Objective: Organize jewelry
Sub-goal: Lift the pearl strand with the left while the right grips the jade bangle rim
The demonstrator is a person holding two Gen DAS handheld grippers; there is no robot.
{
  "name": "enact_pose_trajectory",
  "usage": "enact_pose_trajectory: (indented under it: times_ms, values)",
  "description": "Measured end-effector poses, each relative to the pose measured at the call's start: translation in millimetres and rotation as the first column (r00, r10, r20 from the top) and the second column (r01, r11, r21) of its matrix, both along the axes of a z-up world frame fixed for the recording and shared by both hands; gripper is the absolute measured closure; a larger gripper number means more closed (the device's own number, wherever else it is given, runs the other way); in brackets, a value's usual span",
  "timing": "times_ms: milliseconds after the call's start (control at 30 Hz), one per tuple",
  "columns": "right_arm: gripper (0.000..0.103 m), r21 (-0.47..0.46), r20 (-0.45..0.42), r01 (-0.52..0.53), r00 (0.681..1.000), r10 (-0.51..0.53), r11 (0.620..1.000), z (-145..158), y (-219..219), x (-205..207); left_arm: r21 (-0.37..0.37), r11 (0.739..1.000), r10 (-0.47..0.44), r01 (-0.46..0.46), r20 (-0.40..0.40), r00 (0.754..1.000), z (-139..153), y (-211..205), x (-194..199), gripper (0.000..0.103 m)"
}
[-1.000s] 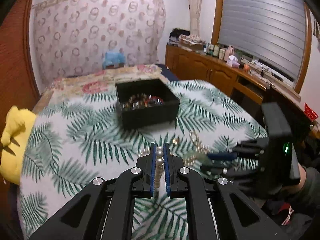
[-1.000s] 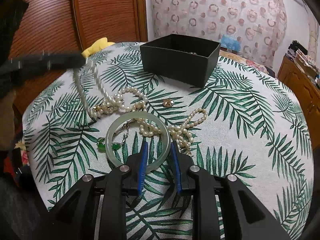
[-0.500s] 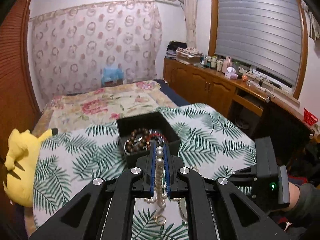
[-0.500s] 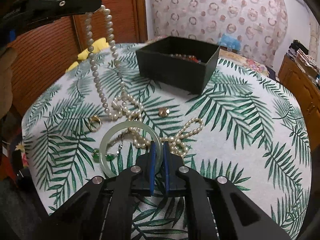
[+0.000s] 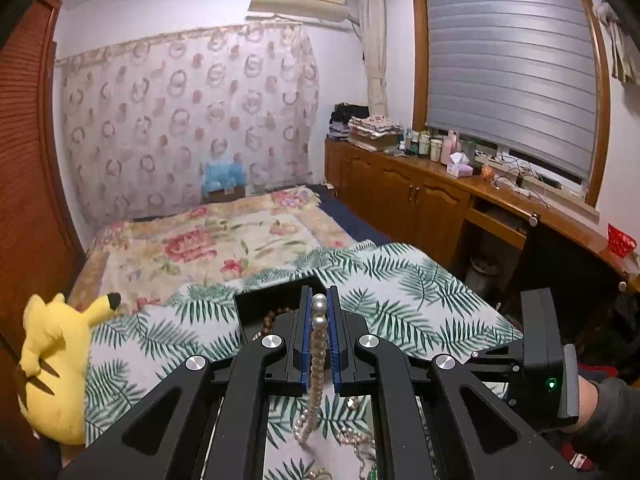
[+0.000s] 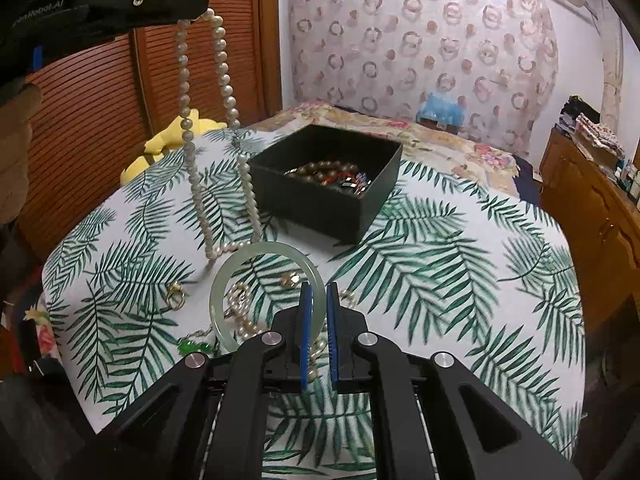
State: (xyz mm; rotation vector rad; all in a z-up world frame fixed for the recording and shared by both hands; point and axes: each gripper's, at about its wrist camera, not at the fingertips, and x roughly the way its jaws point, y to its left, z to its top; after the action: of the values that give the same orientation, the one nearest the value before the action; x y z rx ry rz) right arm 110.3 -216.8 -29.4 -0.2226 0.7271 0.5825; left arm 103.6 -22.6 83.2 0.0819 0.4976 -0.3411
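My left gripper (image 5: 319, 304) is shut on a long pearl necklace (image 5: 318, 344) and holds it high. In the right wrist view the left gripper (image 6: 200, 8) is at the upper left and the necklace (image 6: 224, 120) hangs in a loop, clear of the table, left of the black jewelry box (image 6: 326, 182). My right gripper (image 6: 318, 292) is shut on the rim of a pale green jade bangle (image 6: 224, 280), lifted and tilted above the table. The box holds bead bracelets (image 6: 324, 168).
On the palm-leaf tablecloth (image 6: 440, 280) lie a gold ring (image 6: 176, 294), a gold earring (image 6: 290, 279), a short pearl strand (image 6: 240, 312) and green-stone jewelry (image 6: 192, 346). A yellow plush toy (image 5: 56, 364) sits at the table's left edge. A bed (image 5: 208, 240) lies behind.
My left gripper rose with the pearl necklace until its loop hung free of the table. My right gripper closed on the jade bangle and lifted it off the cloth.
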Motion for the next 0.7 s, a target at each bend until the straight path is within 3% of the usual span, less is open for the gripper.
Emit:
enact_pose_trajectory:
  times_ms: [533, 700]
  values:
    - [0.095, 0.015, 0.068, 0.049, 0.996, -0.050, 0.999, 36, -8, 40, 0.011, 0.998, 0.053, -0.055, 0.109, 0.993, 68, 2, 48, 0.096]
    - [0.095, 0.021, 0.080, 0.055, 0.995, -0.056, 0.998, 44, -7, 50, 0.031, 0.998, 0.060, -0.063, 0.101, 0.993, 75, -1, 66, 0.096]
